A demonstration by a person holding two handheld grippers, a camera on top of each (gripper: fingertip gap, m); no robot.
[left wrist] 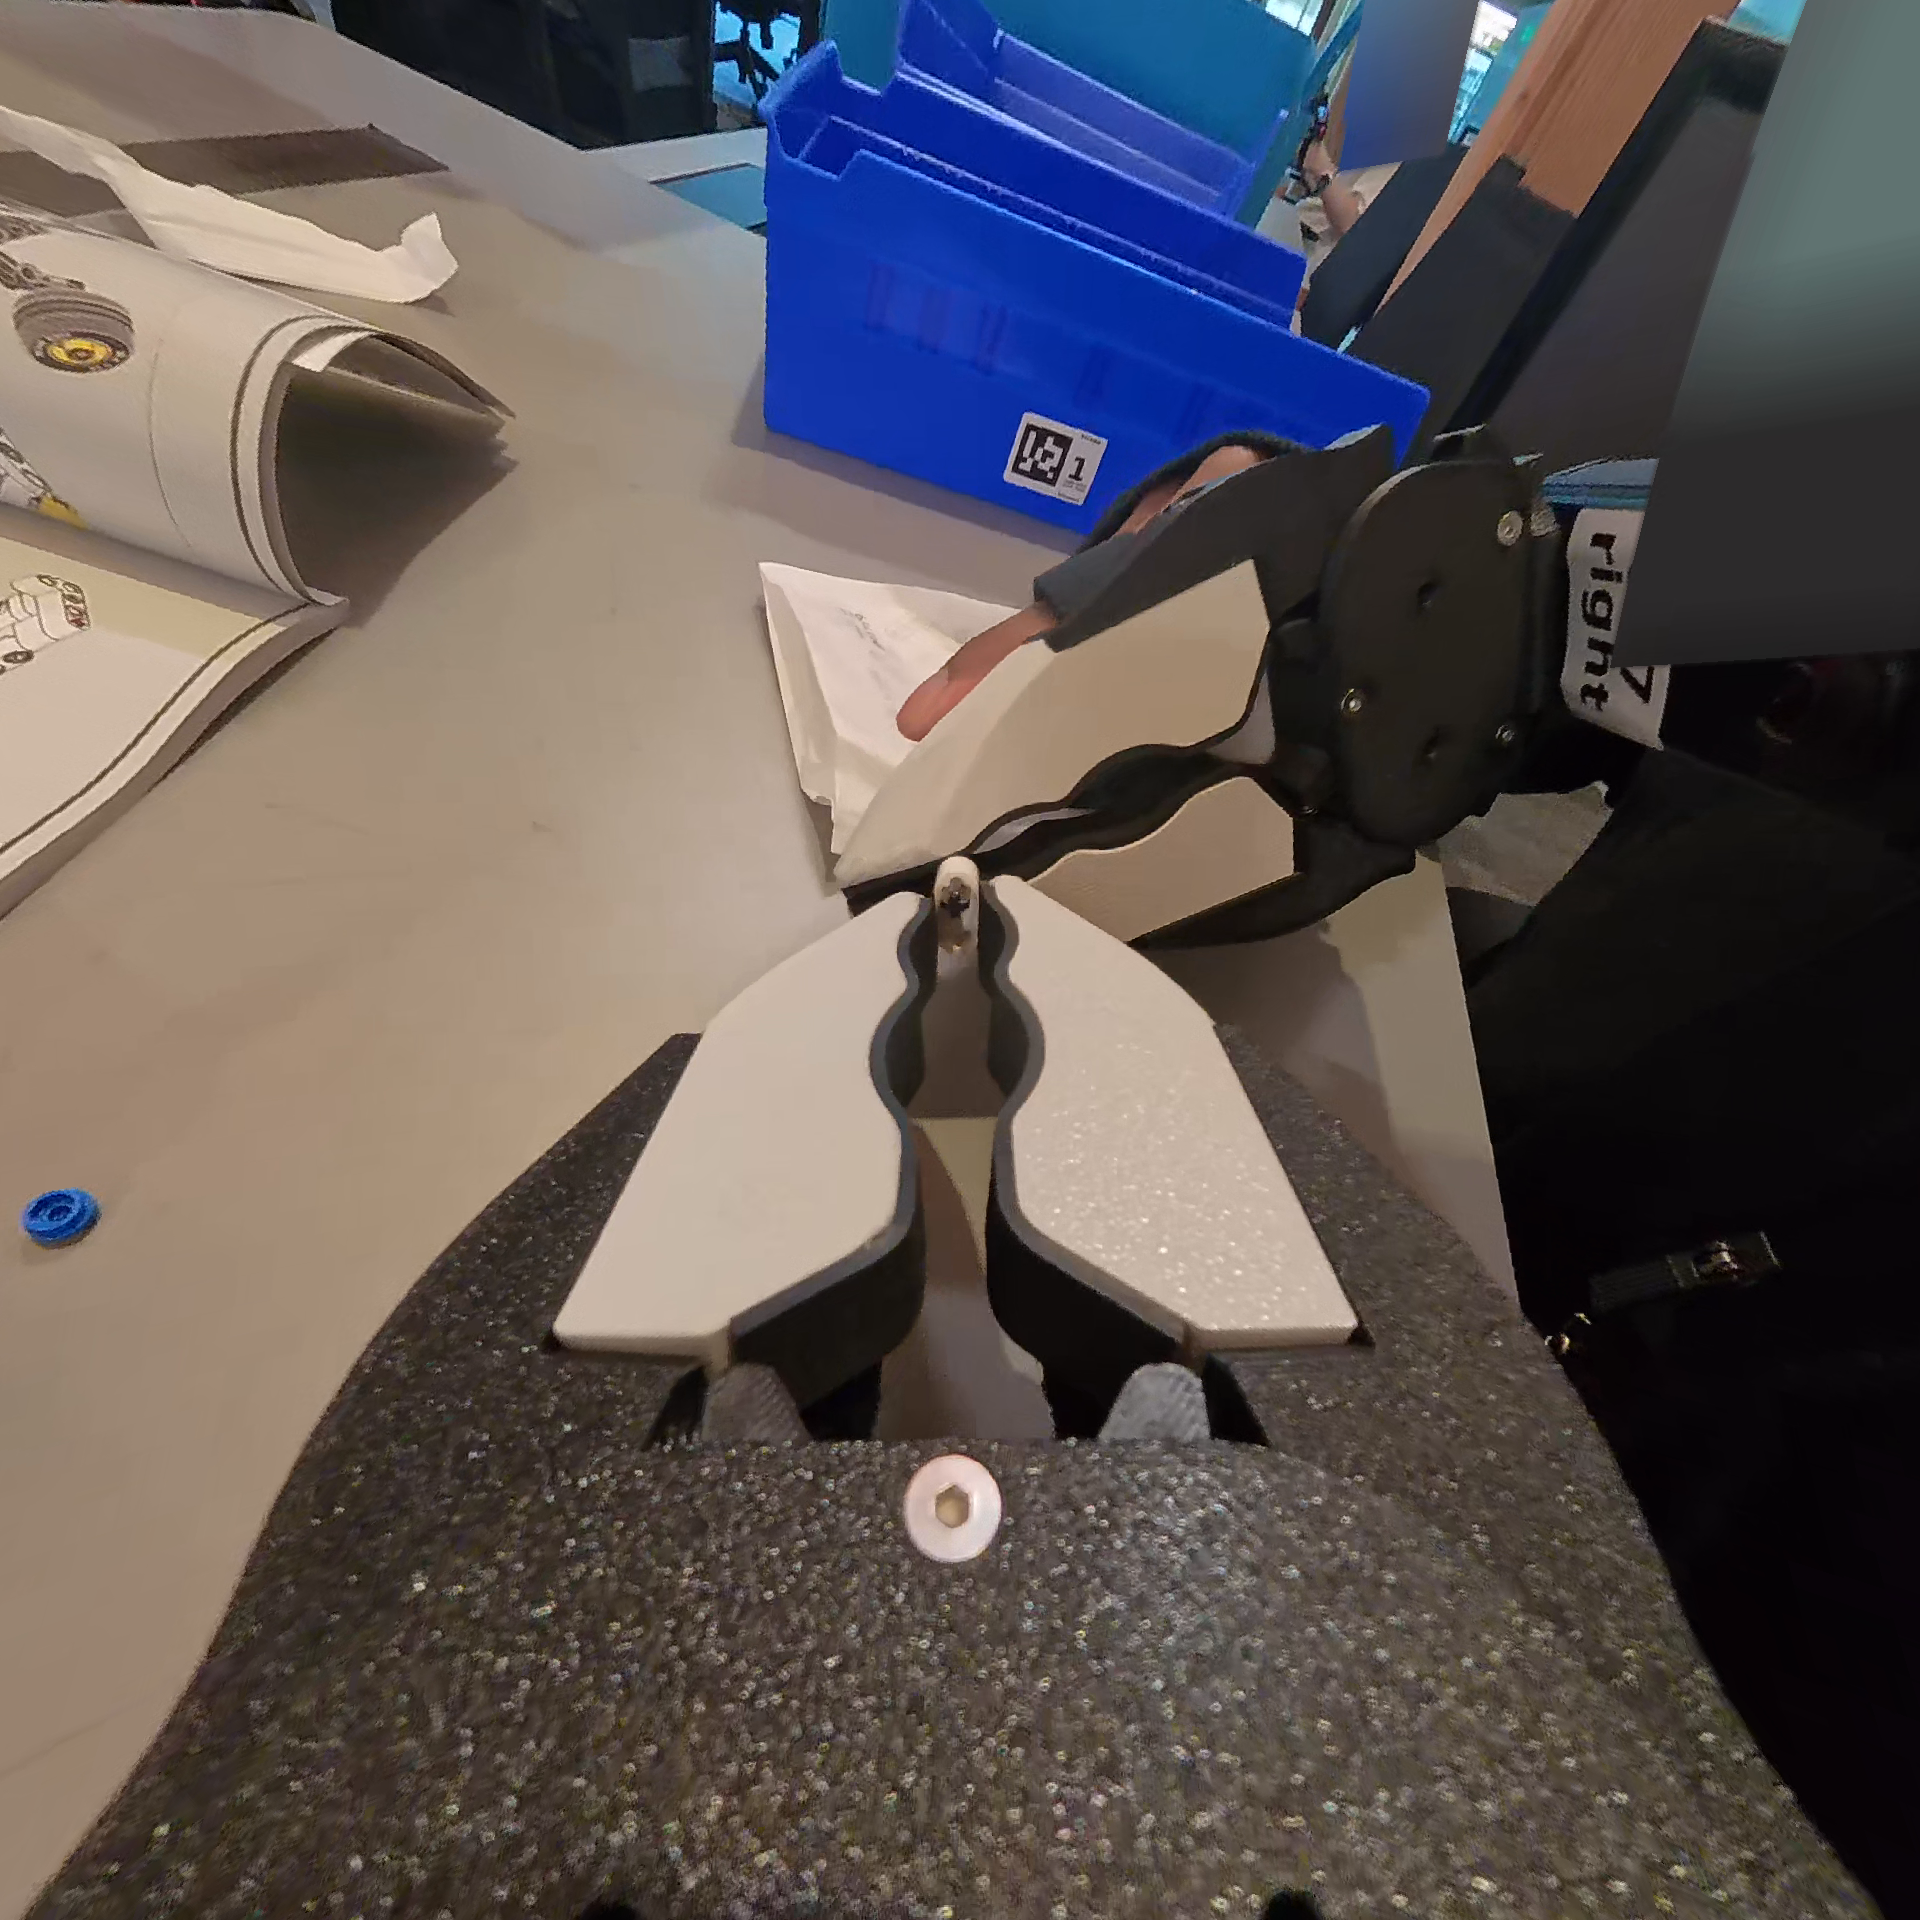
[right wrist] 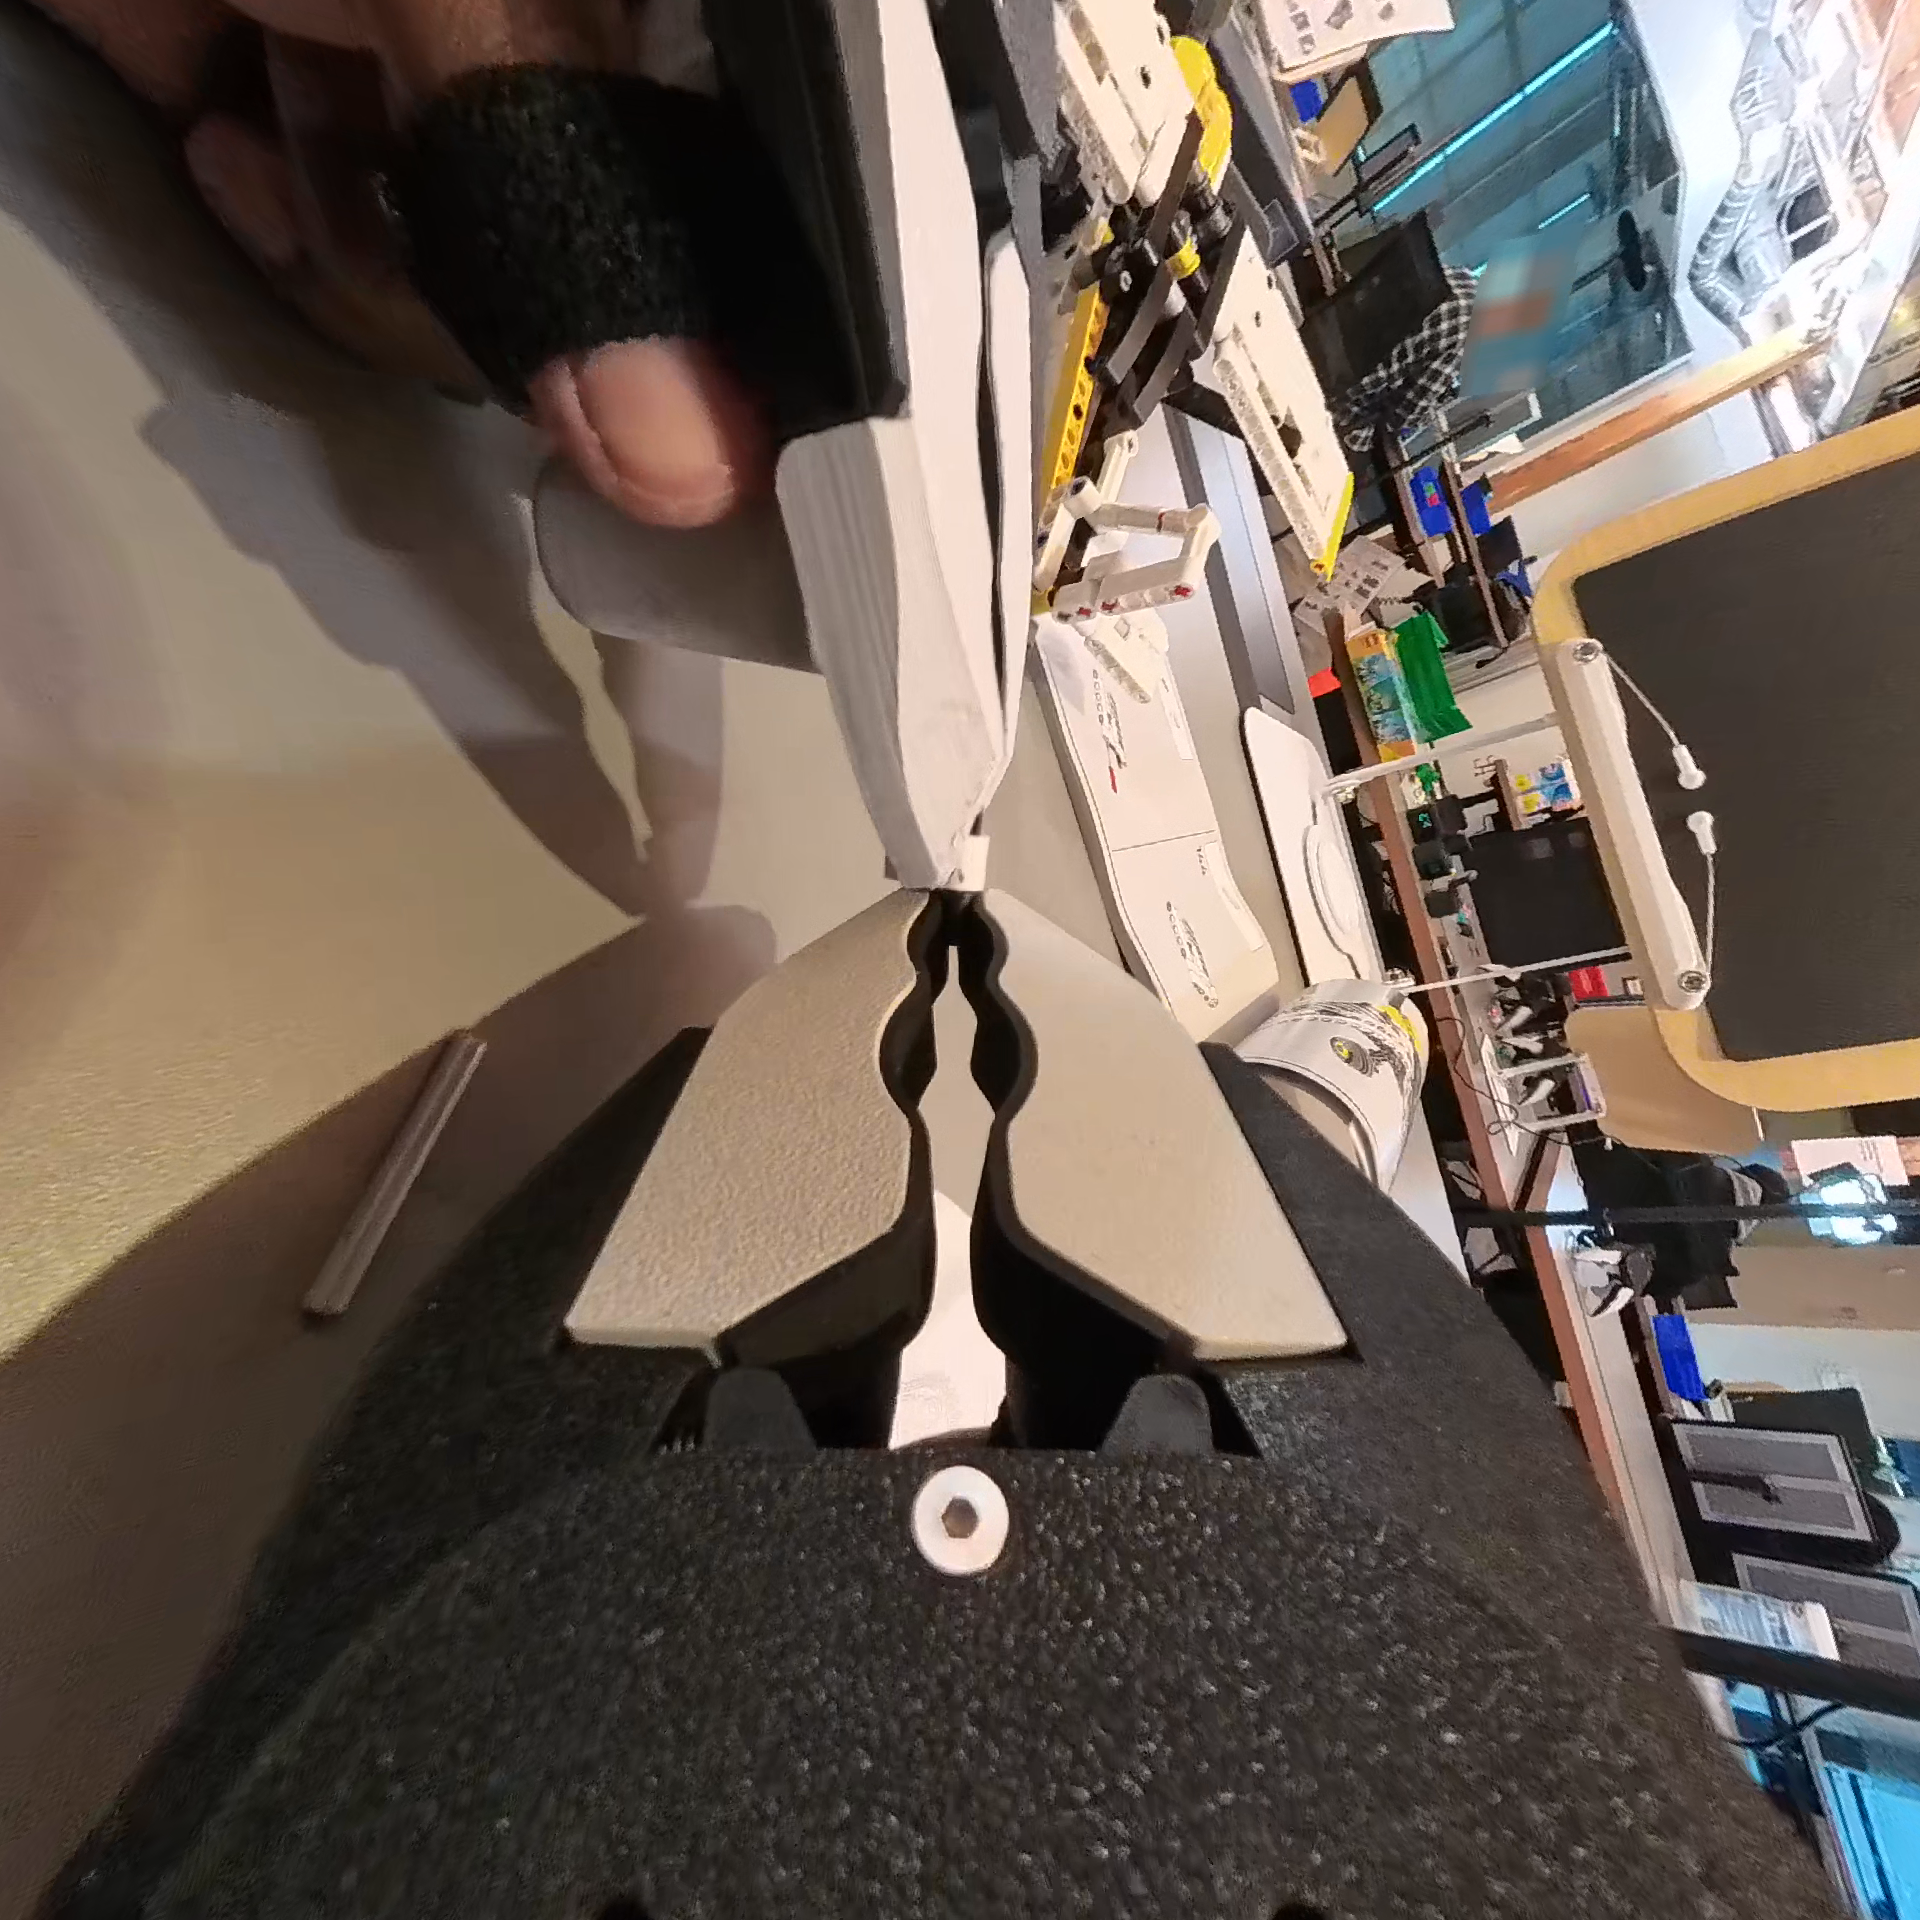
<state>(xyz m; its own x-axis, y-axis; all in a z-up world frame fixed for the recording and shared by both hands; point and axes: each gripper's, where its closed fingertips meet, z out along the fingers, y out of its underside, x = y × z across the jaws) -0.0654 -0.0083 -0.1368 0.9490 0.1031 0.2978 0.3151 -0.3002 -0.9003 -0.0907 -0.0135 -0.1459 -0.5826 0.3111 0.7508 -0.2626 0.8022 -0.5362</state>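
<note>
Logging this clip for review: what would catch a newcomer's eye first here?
The two grippers meet tip to tip: the left gripper pinches a small white piece at its fingers, while the right gripper closes in beside it. Behind stands a blue bin; an open booklet lies left.

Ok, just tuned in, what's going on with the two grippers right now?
A person works both grippers over a grey table. The left gripper pinches a small white plastic piece at its fingertips. The right gripper is tipped on its side, its jaws closed, with its tips right up against that piece. Around them lie an open instruction booklet, a white paper bag, a blue bin and a small blue round part.
</note>
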